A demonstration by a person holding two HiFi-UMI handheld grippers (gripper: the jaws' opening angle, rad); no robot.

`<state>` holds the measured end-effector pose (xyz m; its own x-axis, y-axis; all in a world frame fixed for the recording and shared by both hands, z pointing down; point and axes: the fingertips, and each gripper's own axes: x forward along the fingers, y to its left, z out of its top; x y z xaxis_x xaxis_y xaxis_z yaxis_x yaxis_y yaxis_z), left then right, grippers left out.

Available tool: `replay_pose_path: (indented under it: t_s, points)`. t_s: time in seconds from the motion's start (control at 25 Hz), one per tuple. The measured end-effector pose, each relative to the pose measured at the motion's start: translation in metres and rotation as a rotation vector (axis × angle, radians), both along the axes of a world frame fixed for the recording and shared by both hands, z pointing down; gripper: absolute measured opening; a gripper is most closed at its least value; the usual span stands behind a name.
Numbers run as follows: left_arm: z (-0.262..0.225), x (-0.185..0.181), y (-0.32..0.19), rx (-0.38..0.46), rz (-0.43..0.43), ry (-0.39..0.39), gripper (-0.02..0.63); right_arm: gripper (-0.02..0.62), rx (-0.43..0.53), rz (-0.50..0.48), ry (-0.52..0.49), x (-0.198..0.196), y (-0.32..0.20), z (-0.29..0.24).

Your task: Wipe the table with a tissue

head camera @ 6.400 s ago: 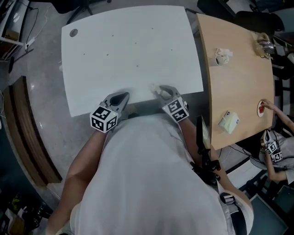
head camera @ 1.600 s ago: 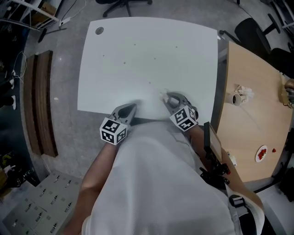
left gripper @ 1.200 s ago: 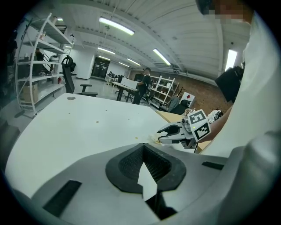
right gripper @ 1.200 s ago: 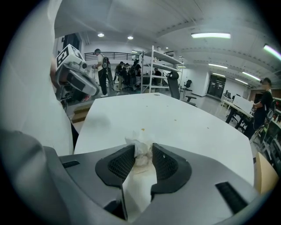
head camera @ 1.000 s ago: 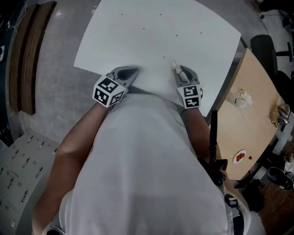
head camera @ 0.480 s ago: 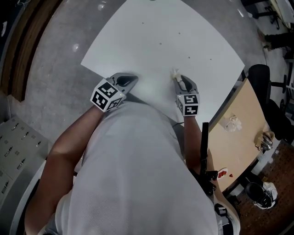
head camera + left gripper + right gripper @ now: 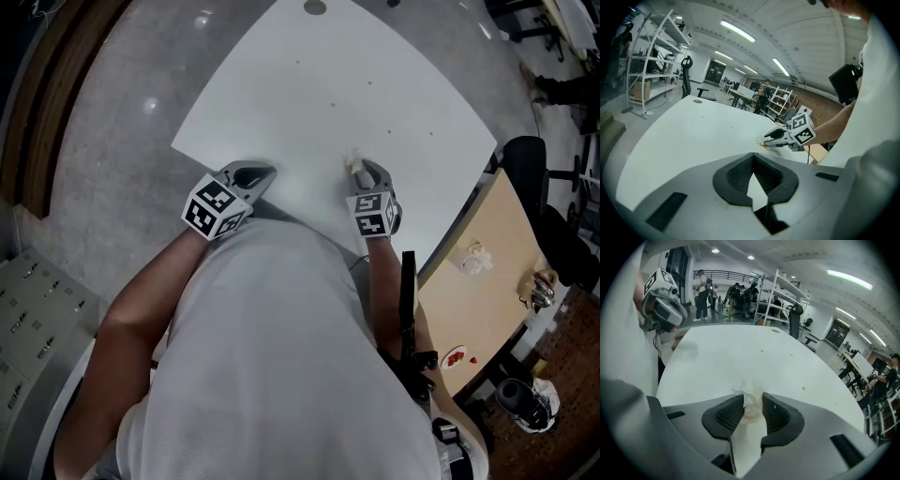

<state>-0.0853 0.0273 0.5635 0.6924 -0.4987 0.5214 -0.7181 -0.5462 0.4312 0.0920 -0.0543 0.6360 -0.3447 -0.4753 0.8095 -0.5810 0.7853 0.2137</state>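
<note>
The white table (image 7: 328, 103) spreads out in front of me in the head view. My right gripper (image 7: 360, 169) is near its near edge, shut on a crumpled white tissue (image 7: 352, 159) that touches the tabletop. In the right gripper view the tissue (image 7: 746, 398) is pinched between the two black pads of that gripper (image 7: 753, 403). My left gripper (image 7: 263, 172) rests at the near edge further left, shut and empty; its tips meet in its own view (image 7: 753, 157). That view also shows the right gripper (image 7: 768, 139) low over the table (image 7: 684, 131). Small brown specks (image 7: 804, 388) dot the surface.
A wooden table (image 7: 478, 300) stands at the right, bearing a crumpled tissue (image 7: 475, 258) and a plate with something red (image 7: 454, 356). A black chair (image 7: 525, 159) stands beyond it. Grey floor lies to the left. Metal shelves (image 7: 651, 56) stand in the room.
Both grippers have slid a little along the table's near edge. The right one has rolled and still holds the tissue. The head view has swung round.
</note>
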Motion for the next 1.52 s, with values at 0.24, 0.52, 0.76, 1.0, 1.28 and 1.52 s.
replay_pose_path:
  t_s: [0.24,0.52,0.76,1.0,1.28,1.52]
  points:
    - [0.0,0.002,-0.004,0.003,0.05,0.004,0.005,0.118,-0.036,0.074,-0.028,0.014,0.005,0.002]
    - [-0.001,0.012,-0.01,0.011,0.13,0.01,0.005,0.118,-0.033,0.173,-0.01,0.038,0.027,0.002]
    - [-0.002,0.021,-0.013,0.018,0.204,0.02,0.005,0.118,-0.031,0.257,-0.004,0.056,0.043,0.003]
    - [-0.003,0.026,-0.014,0.029,0.27,0.034,0.005,0.118,-0.163,0.388,-0.016,0.068,0.062,0.004]
    - [-0.002,0.019,-0.018,0.042,0.319,0.046,0.005,0.118,-0.135,0.481,-0.03,0.073,0.093,-0.005]
    - [-0.003,0.011,-0.017,0.05,0.357,0.055,0.005,0.118,-0.084,0.715,-0.055,0.102,0.124,-0.011]
